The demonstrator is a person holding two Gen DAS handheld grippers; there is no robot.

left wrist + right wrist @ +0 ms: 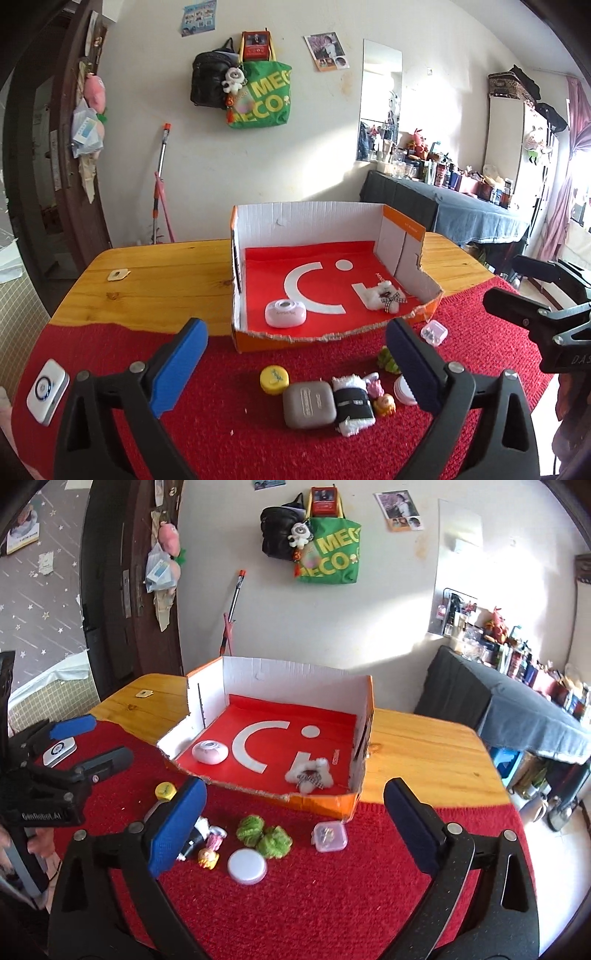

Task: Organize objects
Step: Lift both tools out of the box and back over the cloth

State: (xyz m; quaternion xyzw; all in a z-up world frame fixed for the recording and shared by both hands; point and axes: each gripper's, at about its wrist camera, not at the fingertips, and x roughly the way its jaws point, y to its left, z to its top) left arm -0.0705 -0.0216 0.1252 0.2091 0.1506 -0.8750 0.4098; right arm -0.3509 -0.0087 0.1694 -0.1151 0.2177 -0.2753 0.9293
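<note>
Box (314, 221) floor bears white "C"; green bag (264, 96) reads "MEG ECO".

Both cameras sit just behind their own fingers, which fill the lower corners of each frame, and look forward and slightly down over the bench (155, 266) toward the far wall. The left wrist view faces the cardboard box (306, 221) almost square-on from close range, with the right hand-held gripper (532, 314) at its right edge. The right wrist view sees the same box (280, 675) at an angle, from slightly farther right, with the left hand-held gripper (88, 742) at its left edge. Both views share the box, the red mat (236, 417) and the green bag (266, 96) on the wall.
</note>
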